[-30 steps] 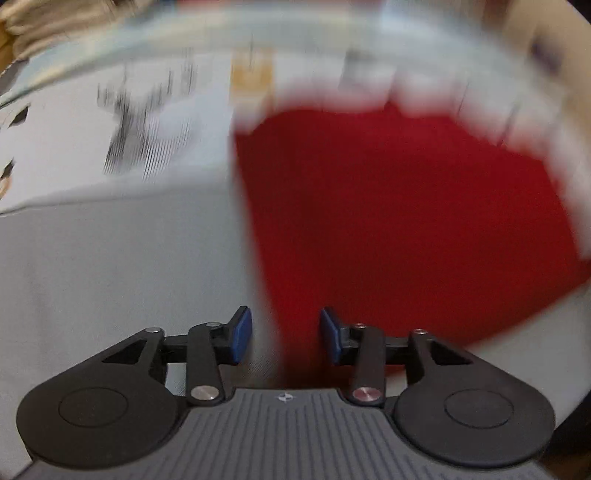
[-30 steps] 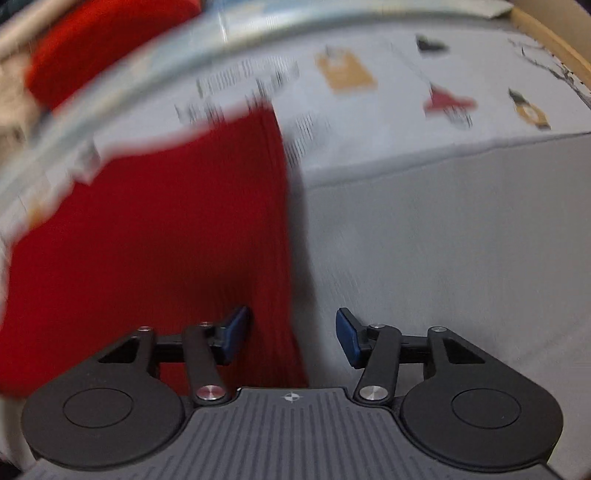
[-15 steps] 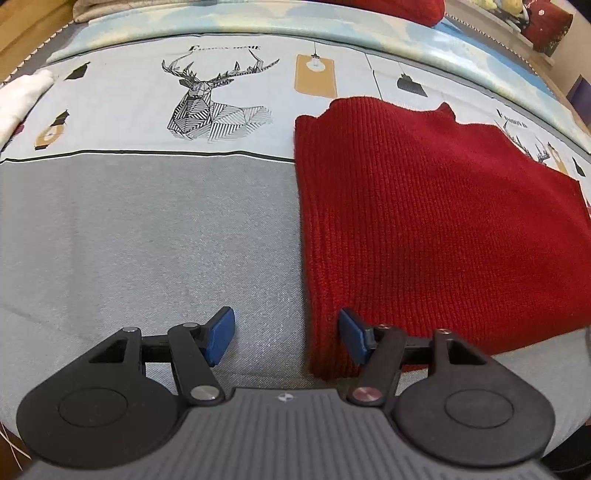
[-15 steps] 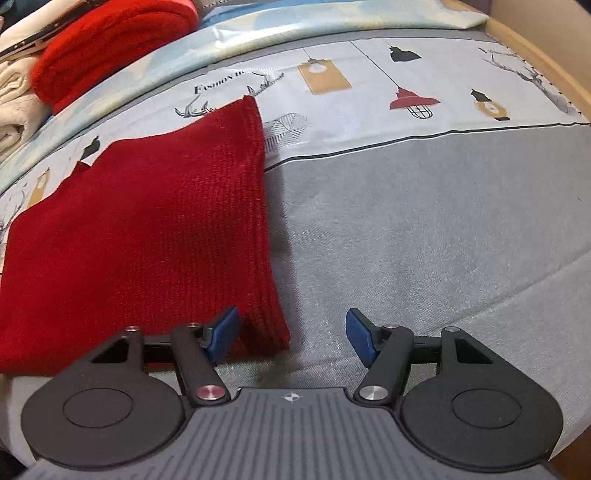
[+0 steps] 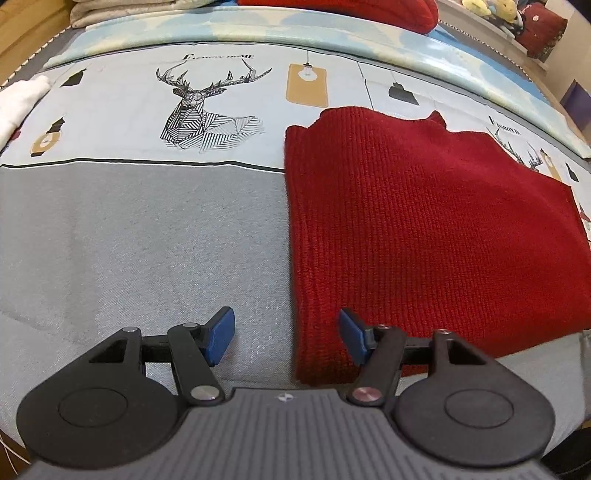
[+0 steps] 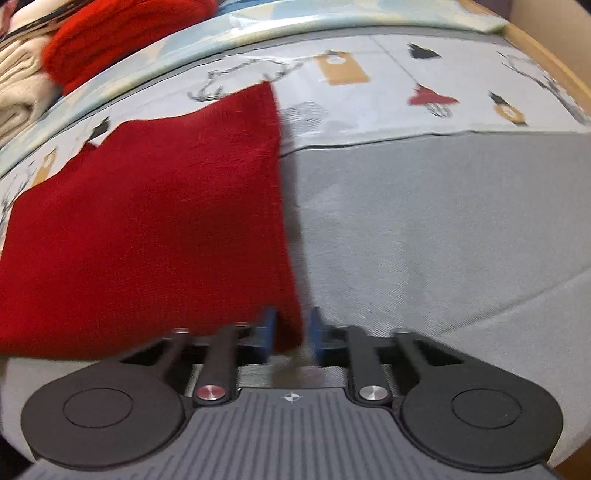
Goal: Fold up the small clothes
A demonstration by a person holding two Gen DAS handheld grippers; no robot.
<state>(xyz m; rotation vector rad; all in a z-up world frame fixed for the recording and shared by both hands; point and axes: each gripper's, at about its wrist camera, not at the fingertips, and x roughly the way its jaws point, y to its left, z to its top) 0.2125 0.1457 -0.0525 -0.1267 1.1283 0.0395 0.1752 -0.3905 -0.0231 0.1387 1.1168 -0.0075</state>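
A red knit garment (image 5: pixel 424 229) lies flat on the bed, folded into a rough rectangle. My left gripper (image 5: pixel 286 338) is open at its near left corner, with the garment's left edge between the blue fingertips (image 5: pixel 221 332). In the right wrist view the same garment (image 6: pixel 147 229) fills the left half. My right gripper (image 6: pixel 290 334) is closed narrowly on the garment's near right corner, and that corner is lifted slightly.
The bed has a grey sheet (image 5: pixel 140 236) and a pale printed band with a deer drawing (image 5: pixel 207 107). Folded red (image 6: pixel 122 33) and beige (image 6: pixel 18 92) clothes are stacked at the far side. A wooden bed frame (image 6: pixel 546 55) runs along the right.
My right gripper has shut on the garment's near right corner. My left gripper has stayed open at the near left corner. The blur of a second ago has settled.
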